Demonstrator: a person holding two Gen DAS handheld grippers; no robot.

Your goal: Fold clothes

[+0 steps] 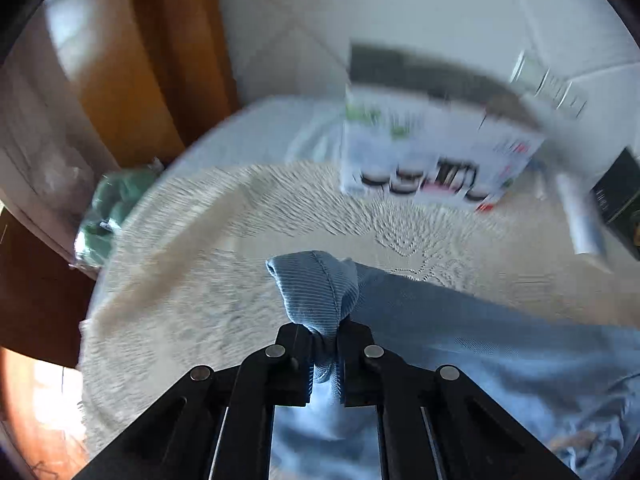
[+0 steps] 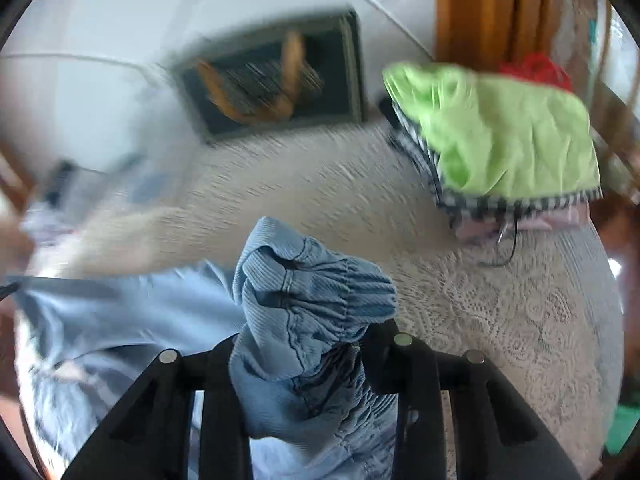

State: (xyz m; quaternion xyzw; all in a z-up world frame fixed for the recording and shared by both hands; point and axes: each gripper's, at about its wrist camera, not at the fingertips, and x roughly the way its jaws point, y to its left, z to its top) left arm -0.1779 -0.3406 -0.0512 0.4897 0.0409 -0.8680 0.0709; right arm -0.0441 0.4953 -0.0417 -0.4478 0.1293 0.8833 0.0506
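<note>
Left view, surface: round table under a cream lace cloth [image 1: 192, 280]; white tiled floor, wooden furniture, a blurred printed box [image 1: 436, 152] at the far edge.
Left view, garment: blue garment [image 1: 460, 344] runs rightward across the cloth.
Left gripper [image 1: 325, 350]: clamped tight on a ribbed corner.
Right view, surface: same lace cloth [image 2: 500, 320]; green cloth [image 2: 504, 132] on a checked pile, dark framed picture [image 2: 276, 80] behind.
Right view, garment: blue garment [image 2: 120, 320] trails leftward.
Right gripper [image 2: 304, 360]: pinching the bunched elastic band.

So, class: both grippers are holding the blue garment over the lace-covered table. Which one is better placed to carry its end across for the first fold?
Probably the left gripper: it pinches a narrow corner of the blue garment. The right gripper holds a bulky gathered bunch.
</note>
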